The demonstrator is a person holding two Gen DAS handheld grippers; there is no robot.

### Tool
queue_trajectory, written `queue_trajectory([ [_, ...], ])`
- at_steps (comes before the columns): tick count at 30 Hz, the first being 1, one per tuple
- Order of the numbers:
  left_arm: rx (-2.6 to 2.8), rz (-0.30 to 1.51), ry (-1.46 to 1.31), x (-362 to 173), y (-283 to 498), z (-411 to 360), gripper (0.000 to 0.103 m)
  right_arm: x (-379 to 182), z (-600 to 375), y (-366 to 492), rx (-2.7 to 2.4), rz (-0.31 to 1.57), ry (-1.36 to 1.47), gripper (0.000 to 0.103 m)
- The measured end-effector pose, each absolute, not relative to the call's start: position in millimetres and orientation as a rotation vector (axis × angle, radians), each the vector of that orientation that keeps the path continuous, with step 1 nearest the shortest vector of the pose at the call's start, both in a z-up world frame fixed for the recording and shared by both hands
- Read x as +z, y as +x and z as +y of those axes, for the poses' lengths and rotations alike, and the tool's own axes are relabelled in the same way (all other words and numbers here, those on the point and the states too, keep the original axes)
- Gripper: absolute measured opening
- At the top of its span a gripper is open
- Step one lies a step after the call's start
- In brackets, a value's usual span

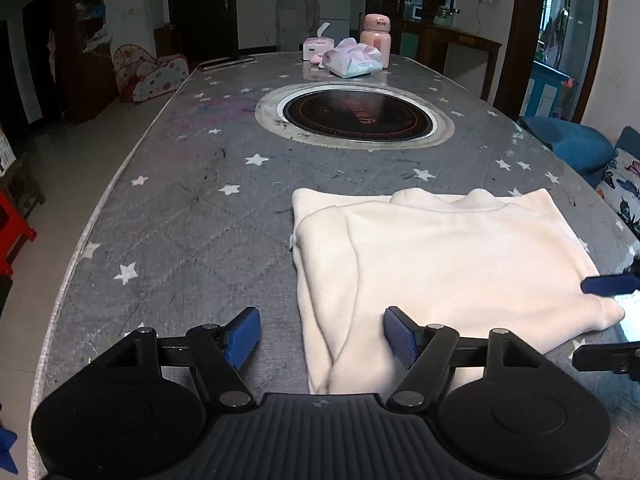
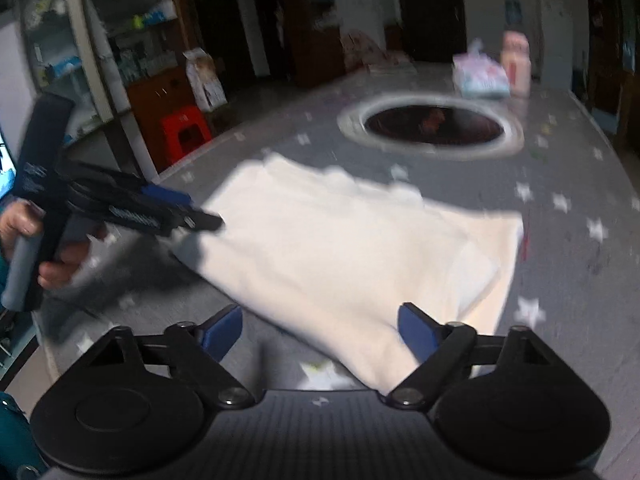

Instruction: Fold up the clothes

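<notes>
A cream folded garment [image 1: 448, 264] lies flat on the grey star-patterned table [image 1: 192, 216]. My left gripper [image 1: 322, 334] is open, low over the garment's near left edge, and the cloth's folded edge runs between its blue pads [image 1: 400, 336]. My right gripper [image 2: 320, 334] is open too, hovering at the garment's [image 2: 352, 248] near corner with nothing pinched. In the left wrist view the right gripper [image 1: 588, 320] juts in from the right edge beside the garment's right corner. The right wrist view is blurred and shows the left gripper [image 2: 200, 212] from the side, held by a hand [image 2: 60, 260].
A round black hotplate [image 1: 356, 114] is set into the table beyond the garment. At the far end stand a pink bottle [image 1: 375, 40], a tissue box [image 1: 318, 46] and a wipes pack [image 1: 352, 58]. A red stool [image 2: 184, 130] sits on the floor at left; blue cushions [image 1: 572, 144] lie at right.
</notes>
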State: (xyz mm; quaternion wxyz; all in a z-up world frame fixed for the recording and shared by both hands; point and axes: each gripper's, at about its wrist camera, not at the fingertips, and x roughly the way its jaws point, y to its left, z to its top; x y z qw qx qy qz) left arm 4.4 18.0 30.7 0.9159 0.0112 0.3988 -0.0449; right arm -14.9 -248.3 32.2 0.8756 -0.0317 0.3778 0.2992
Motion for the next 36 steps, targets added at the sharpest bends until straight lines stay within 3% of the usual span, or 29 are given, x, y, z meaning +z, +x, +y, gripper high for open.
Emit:
queue_trajectory([
  [9,-0.096,0.811,0.013,42.7,17.8,16.0,0.072,50.7,-247.2,6.1,0.616,0.755,-0.105,0.081],
  [21,-0.022,0.853,0.008,29.5,76.7,18.0,0.072,30.8,-242.6,60.3,0.547,0.81,-0.041,0.078],
  [24,-0.021,0.855,-0.003,30.2,79.1,19.3,0.072,29.0,-243.3,64.2,0.53,0.813,-0.048,0.074],
  [36,-0.078,0.858,0.0,29.2,92.1,-2.6,0.072,30.7,-232.7,89.0,0.44,0.783,-0.107,0.074],
])
